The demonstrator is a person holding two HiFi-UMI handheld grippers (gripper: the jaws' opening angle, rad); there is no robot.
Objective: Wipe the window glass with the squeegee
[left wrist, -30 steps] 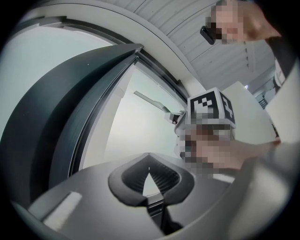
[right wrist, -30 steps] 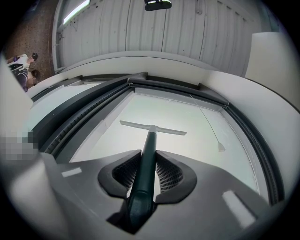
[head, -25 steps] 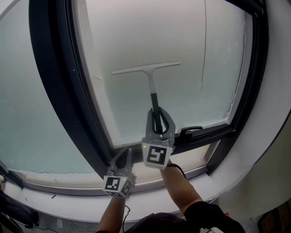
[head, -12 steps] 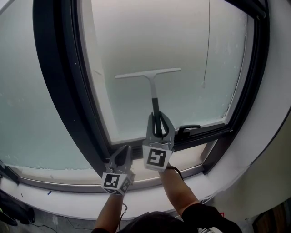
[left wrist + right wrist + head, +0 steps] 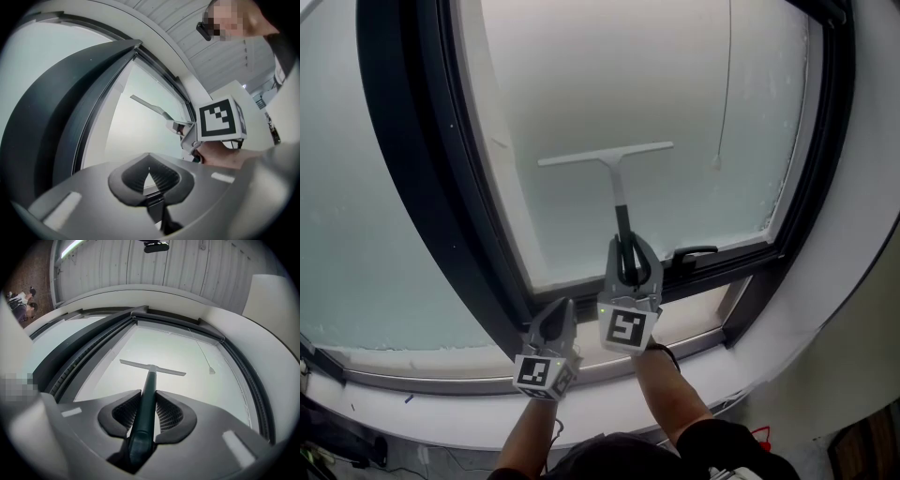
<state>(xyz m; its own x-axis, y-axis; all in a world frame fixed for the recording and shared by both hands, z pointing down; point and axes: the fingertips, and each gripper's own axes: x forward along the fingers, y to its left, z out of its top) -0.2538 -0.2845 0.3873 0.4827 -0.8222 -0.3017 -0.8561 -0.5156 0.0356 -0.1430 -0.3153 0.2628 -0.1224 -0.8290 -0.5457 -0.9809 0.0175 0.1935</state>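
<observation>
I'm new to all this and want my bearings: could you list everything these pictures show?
dark-handled white-bladed squeegee: one, white and dark, on the middle pane.
frosted window glass: two panes, pale, centre and left.
dark window frame: one, near-black, around the glass.
black window handle: one, black, lower frame.
thin hanging cord: one, pale, right of the squeegee.
white wall surround: one, white, right and below.
left gripper: one, grey, fingers shut, empty.
right gripper: one, grey, fingers shut on the squeegee.
bare forearms: two, bottom.

No readable text, label, brand or number shows on anything in view.
</observation>
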